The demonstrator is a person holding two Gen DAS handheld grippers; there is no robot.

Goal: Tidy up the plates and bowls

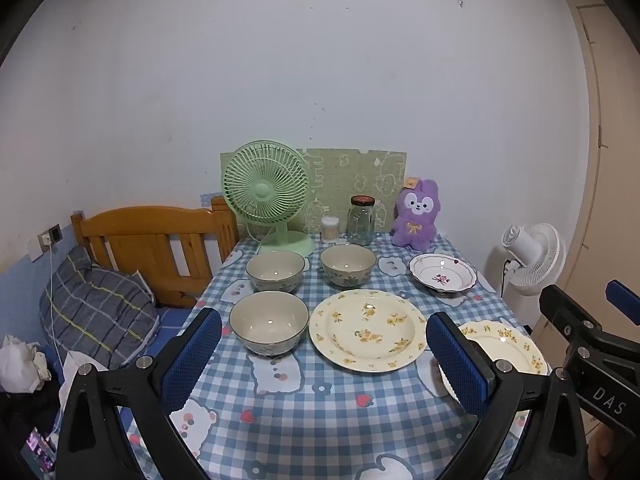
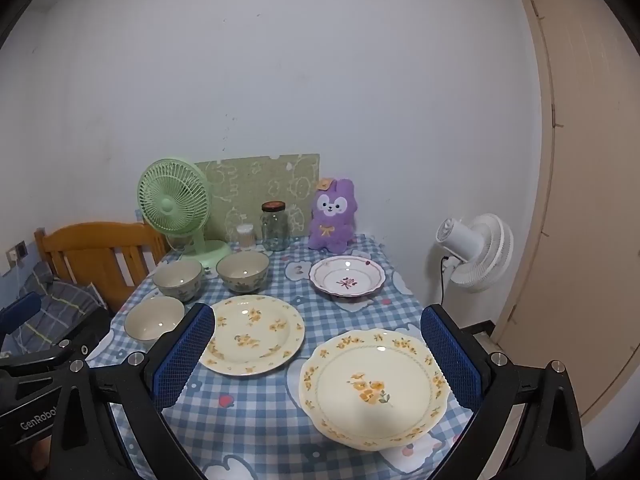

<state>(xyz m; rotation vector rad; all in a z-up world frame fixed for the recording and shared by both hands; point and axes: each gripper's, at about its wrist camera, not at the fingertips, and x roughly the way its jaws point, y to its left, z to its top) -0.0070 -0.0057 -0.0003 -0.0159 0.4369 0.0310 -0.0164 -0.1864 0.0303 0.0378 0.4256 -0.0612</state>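
On the blue checked tablecloth [image 1: 320,412] stand three cream bowls: a near one [image 1: 269,322], a far left one [image 1: 275,271] and a far right one [image 1: 348,266]. A round yellow-flowered plate [image 1: 367,330] lies beside the near bowl. A scalloped yellow-flowered plate [image 2: 374,386] lies at the near right. A pink-flowered plate [image 1: 443,274] lies at the far right. My left gripper [image 1: 324,364] is open and empty, above the table's near part. My right gripper [image 2: 316,358] is open and empty, its fingers either side of the scalloped plate, above it.
At the back stand a green fan [image 1: 266,192], a glass jar [image 1: 361,220], a small tub of cotton swabs [image 1: 330,228] and a purple plush toy [image 1: 416,214]. A wooden bed frame [image 1: 152,248] is at the left. A white fan [image 2: 476,252] stands on the right by the door.
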